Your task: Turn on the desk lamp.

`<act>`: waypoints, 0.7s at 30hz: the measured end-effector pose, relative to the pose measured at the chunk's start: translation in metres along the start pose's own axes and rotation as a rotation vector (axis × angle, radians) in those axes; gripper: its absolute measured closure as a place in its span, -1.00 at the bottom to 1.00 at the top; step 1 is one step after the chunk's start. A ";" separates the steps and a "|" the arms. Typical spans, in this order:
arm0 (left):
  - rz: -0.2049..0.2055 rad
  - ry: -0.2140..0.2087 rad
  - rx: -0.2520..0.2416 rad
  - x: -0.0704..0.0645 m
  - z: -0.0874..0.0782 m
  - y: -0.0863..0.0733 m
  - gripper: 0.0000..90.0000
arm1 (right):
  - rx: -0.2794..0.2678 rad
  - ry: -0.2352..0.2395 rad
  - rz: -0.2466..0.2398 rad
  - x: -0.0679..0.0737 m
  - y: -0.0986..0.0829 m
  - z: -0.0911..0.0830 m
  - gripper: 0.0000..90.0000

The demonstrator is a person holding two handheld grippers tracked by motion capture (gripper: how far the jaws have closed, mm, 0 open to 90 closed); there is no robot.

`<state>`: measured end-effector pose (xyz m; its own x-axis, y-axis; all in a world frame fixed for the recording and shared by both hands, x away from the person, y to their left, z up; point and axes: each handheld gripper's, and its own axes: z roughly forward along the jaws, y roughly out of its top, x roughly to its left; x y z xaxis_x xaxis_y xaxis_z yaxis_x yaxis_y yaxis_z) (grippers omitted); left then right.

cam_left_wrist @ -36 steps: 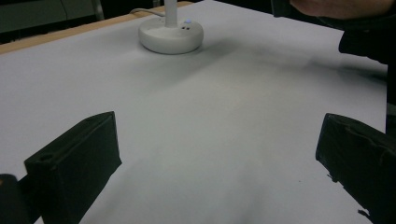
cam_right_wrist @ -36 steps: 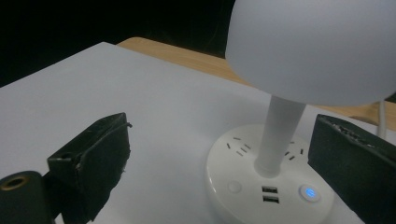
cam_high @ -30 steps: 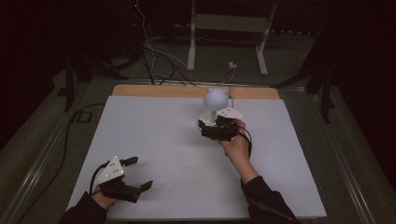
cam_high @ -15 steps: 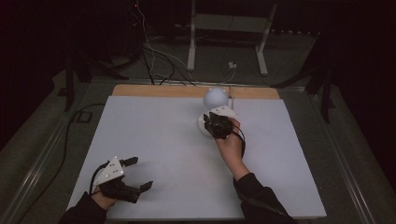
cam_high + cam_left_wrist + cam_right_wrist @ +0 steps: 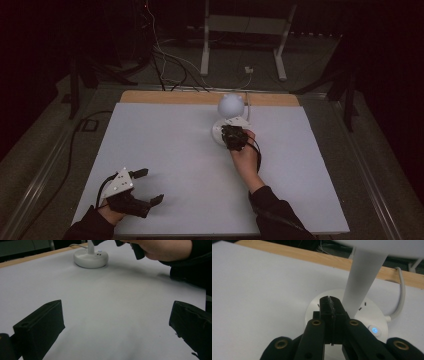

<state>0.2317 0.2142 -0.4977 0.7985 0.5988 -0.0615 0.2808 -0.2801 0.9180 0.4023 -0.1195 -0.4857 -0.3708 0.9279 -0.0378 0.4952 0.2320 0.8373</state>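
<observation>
So compared with a second back, the right gripper has slid in from the lamp's right side and now sits right over the base of the little white desk lamp, hand turned more toward 12 o'clock. The left gripper hasn't budged, parked down at about 7 o'clock on the white table cover.

Jaws: in the right gripper view the right one's are clamped together on nothing, tips poking down at the lamp base just left of the stem. The left gripper's are spread wide with only bare table between them.

Progress, my guess: this looks like a button press on the lamp. The approach is basically done, since the closed tips are at the base. But the lit blue power button sits off at roughly 4 o'clock from the tips, so the actual press looks not done yet. I can't tell if the tips are touching the base or hovering just above it.

The lamp stands near the far edge, around 1 o'clock from table centre. Its long axis is the stem, roughly upright, leaning back toward 12 with the round head on top. Its cord trails off the far wooden edge.
</observation>
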 end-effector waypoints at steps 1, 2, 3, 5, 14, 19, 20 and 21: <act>0.001 0.001 0.002 0.000 0.000 0.000 -0.99 | 0.000 0.000 0.000 0.000 0.000 0.000 1.00; 0.000 0.002 0.003 0.000 0.000 0.000 -0.99 | 0.004 0.001 0.004 0.000 -0.001 0.001 1.00; -0.002 0.001 0.004 0.000 0.000 0.000 -0.99 | 0.005 -0.001 0.005 0.000 -0.002 0.002 1.00; -0.001 0.001 0.002 0.000 0.000 0.000 -0.99 | 0.006 -0.002 0.004 0.001 -0.002 0.003 1.00; 0.000 0.001 0.004 0.000 0.000 0.000 -0.99 | 0.015 -0.014 0.002 0.000 -0.011 0.008 1.00; 0.000 0.001 0.004 0.000 0.000 0.000 -0.99 | 0.021 -0.023 0.002 -0.001 -0.015 0.010 1.00; 0.001 0.001 0.005 0.000 0.000 0.000 -0.99 | 0.023 -0.021 0.002 -0.001 -0.015 0.011 1.00; 0.000 0.001 0.005 0.000 0.001 0.000 -0.99 | 0.023 -0.019 0.006 -0.001 -0.016 0.011 1.00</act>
<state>0.2315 0.2136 -0.4982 0.7976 0.6000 -0.0613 0.2840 -0.2839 0.9158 0.4037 -0.1208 -0.5052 -0.3528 0.9347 -0.0439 0.5155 0.2333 0.8245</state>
